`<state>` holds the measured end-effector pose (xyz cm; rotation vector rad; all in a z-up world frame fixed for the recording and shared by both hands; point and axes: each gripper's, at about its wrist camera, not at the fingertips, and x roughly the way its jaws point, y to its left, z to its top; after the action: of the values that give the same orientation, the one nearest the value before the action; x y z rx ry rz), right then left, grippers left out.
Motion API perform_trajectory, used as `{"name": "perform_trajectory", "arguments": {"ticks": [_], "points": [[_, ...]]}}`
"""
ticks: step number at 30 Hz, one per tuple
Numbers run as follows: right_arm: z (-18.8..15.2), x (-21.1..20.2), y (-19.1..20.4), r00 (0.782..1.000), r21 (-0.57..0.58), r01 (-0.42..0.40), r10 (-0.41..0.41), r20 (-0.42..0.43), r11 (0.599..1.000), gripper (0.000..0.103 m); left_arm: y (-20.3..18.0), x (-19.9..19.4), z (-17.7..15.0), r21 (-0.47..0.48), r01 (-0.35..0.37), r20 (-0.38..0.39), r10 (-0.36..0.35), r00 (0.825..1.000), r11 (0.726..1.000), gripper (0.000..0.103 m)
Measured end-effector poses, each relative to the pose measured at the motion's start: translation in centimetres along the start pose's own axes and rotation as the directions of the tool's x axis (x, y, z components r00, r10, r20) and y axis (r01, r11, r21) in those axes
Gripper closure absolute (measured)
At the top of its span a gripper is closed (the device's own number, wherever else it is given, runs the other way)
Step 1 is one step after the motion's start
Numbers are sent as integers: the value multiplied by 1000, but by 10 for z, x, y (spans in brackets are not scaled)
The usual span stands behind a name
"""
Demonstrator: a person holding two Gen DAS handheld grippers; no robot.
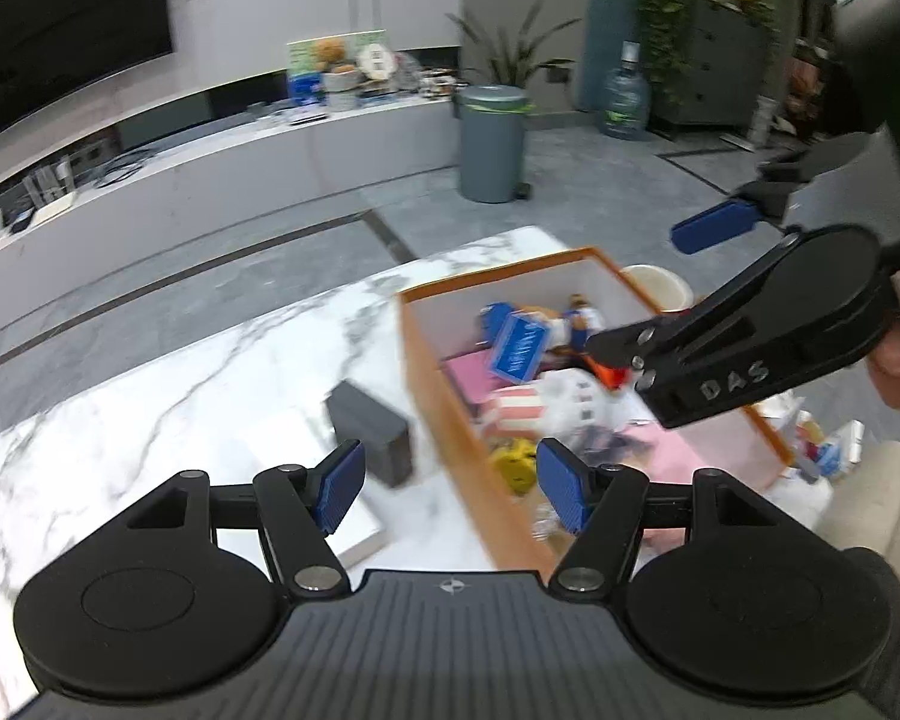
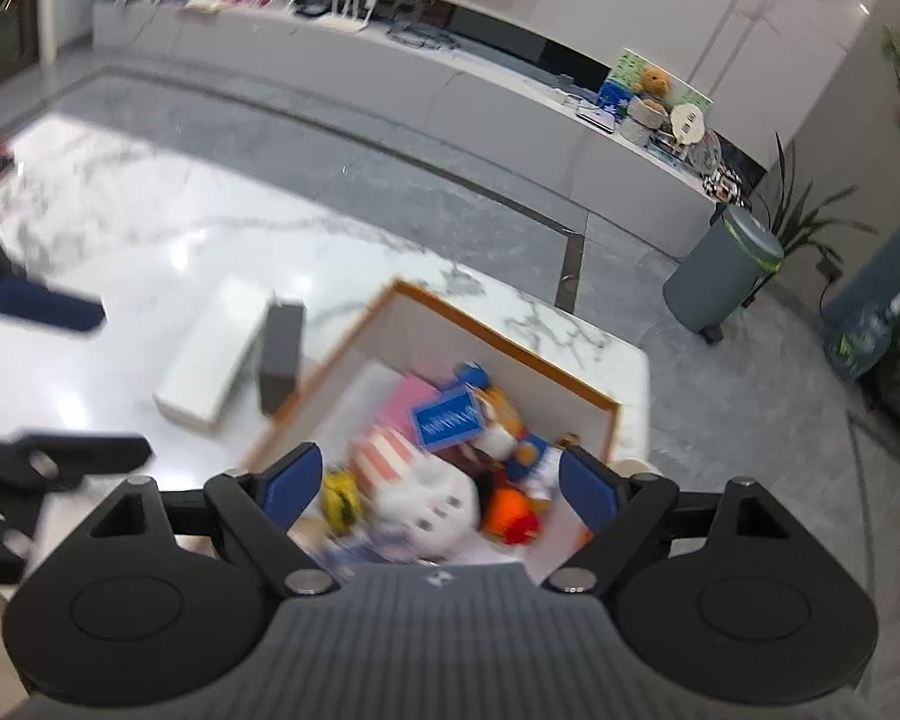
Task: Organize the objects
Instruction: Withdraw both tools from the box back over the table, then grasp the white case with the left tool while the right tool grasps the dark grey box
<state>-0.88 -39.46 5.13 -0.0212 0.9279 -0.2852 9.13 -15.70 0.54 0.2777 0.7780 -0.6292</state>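
An orange-rimmed white box [image 1: 444, 396] stands on the marble table [image 1: 168, 396], holding several toys: a blue card box [image 1: 517, 349], a pink book [image 1: 471, 381], a red-striped white plush [image 1: 519, 408] and a yellow toy [image 1: 513, 462]. The same box [image 2: 498, 333] shows in the right wrist view. My left gripper [image 1: 450, 489] is open and empty, above the box's near left wall. My right gripper [image 2: 441, 492] is open and empty above the plush [image 2: 426, 504]. A dark grey block [image 1: 369, 426] lies on the table left of the box, partly on a white slab [image 2: 210, 354].
The right gripper's body [image 1: 750, 354] hangs over the box's right side in the left wrist view. A grey bin [image 1: 491, 141] and a water bottle [image 1: 624, 99] stand on the floor beyond the table. A long white counter [image 1: 210, 180] runs along the far wall.
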Motion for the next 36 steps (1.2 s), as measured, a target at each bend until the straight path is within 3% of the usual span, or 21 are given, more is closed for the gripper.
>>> {"name": "perform_trajectory", "arguments": {"ticks": [5, 12, 14, 21, 32, 36], "points": [[16, 16, 27, 1000, 64, -28, 27, 12, 998, 16, 30, 15, -21, -70, -12, -25, 10, 1000, 997, 27], [38, 56, 70, 998, -3, -55, 55, -4, 998, 17, 74, 45, -48, -194, -47, -71, 34, 997, 980, 24], [43, 69, 78, 998, -22, -58, 58, -13, 998, 17, 79, 56, -54, -212, -48, -83, 31, 996, 976, 17], [56, 119, 98, 997, -72, -53, 49, -53, 996, 17, 88, 86, -67, -278, -38, -103, 9, 995, 960, 17], [63, 170, 107, 998, -141, -8, -1, -69, 990, 20, 81, 128, -72, -268, -32, -104, 4, 995, 963, 16], [63, 180, 112, 997, -163, -14, 0, -82, 987, 27, 74, 137, -76, -233, -95, -106, 71, 992, 968, 15]]}}
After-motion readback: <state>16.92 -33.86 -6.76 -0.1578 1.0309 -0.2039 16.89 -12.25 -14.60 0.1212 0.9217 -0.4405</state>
